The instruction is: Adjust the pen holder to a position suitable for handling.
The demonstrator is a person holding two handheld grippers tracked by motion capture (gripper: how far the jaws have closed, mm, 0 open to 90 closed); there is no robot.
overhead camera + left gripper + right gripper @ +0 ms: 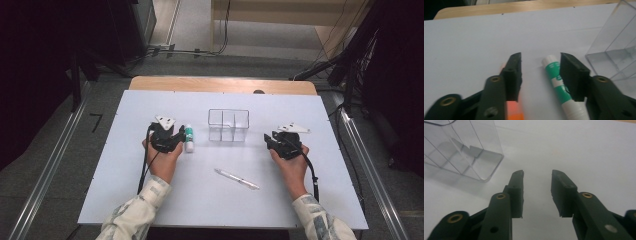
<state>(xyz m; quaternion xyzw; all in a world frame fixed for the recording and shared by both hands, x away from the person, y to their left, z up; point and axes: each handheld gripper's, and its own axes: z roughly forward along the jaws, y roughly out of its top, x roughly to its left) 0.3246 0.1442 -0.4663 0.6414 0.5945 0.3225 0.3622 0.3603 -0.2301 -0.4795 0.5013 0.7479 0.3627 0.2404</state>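
A white tube with a green label [189, 138] lies on the white table [120, 190], left of a clear divided plastic box [228, 125]. My left gripper [172, 134] hovers just left of the tube. In the left gripper view its jaws [540, 56] stand open over the table. The tube [554, 72] lies partly under the right jaw, and an orange object [514, 110] peeks out beneath the left jaw. My right gripper [271, 139] sits right of the box. In the right gripper view its jaws [537, 173] are open with nothing between them, and the box [461, 152] stands to the upper left.
A white pen [237, 179] lies at a slant on the near middle of the table, between the person's forearms. A wooden edge [222, 84] runs along the table's far side. Dark stands and cables crowd the floor beyond.
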